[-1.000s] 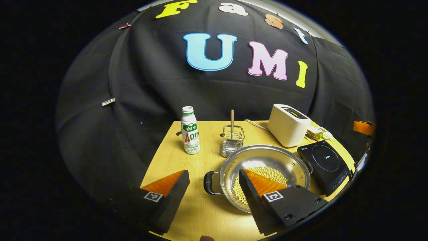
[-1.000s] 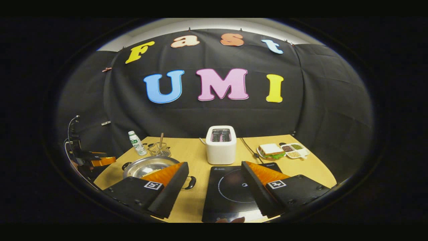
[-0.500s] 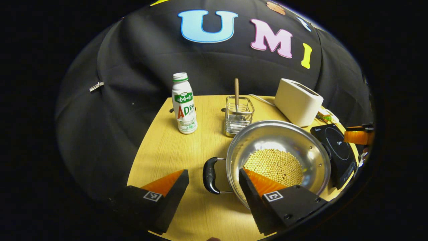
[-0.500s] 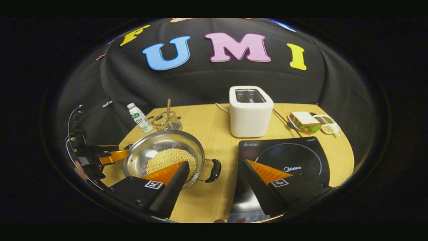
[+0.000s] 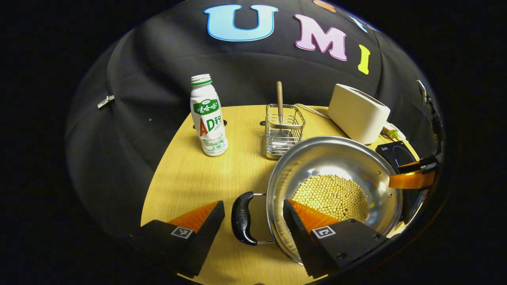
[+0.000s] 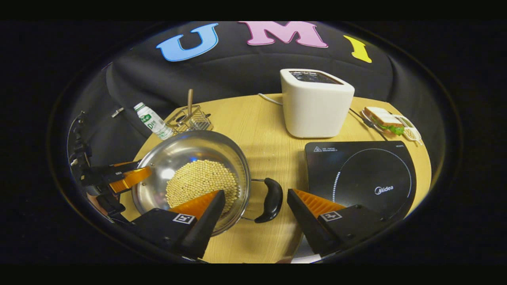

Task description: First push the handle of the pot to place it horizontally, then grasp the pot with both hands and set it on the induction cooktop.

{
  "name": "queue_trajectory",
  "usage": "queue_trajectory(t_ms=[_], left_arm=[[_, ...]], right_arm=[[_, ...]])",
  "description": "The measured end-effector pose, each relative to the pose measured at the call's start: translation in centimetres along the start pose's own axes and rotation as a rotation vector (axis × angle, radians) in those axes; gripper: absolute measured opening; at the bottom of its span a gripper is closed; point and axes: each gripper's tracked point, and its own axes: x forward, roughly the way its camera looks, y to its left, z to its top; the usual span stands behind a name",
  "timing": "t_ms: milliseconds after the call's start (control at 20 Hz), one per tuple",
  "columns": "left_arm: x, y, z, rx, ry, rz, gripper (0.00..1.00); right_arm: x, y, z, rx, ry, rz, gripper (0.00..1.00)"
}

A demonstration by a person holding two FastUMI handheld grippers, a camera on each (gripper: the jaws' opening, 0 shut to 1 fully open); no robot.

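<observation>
Left gripper view: the left gripper [image 5: 253,215] hangs spread wide around the pot [image 5: 332,194]'s black handle [image 5: 242,218], lower centre. Right gripper [image 6: 255,206] likewise straddles the opposite handle [image 6: 271,199], unclenched, apparently ready for a two-handed lift toward the induction cooktop [image 6: 358,176], right of frame.

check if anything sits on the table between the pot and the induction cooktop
Nothing visible does. In the right gripper view the pot and the induction cooktop are side by side, with bare table and the pot's right handle between them. The toaster stands farther back, off that path.
</observation>
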Motion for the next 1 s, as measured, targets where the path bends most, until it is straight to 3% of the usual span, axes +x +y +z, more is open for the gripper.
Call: queue_trajectory(t_ms=[100,150,300,450,500,650,1000], left_arm=[[0.4,-0.2,-0.1,-0.011,0.007,-0.009,0.92],[0.7,-0.2,-0.2,-0.015,0.007,-0.014,0.91],[1.1,-0.1,-0.7,-0.016,0.013,0.002,0.84],[1.1,0.0,-0.8,-0.022,0.005,-0.008,0.68],[1.1,-0.1,-0.9,-0.023,0.007,-0.017,0.66],[0.5,-0.4,-1.3,-0.021,0.025,-0.002,0.6],[-4.3,-1.9,1.4,-0.017,-0.02,0.03,0.58]], right_arm=[[1.2,0.0,-0.4,-0.009,0.021,0.0,0.96],[1.5,0.0,-0.5,-0.009,0.025,-0.003,0.82],[2.4,-0.9,0.0,-0.002,0.0,-0.044,0.76],[2.6,-0.8,0.1,0.005,-0.011,-0.044,0.64],[2.6,-0.8,0.2,-0.002,-0.013,-0.037,0.64],[2.5,-0.8,0.6,-0.018,-0.02,-0.047,0.52],[-2.3,-1.1,2.7,-0.039,-0.041,-0.005,0.51]])
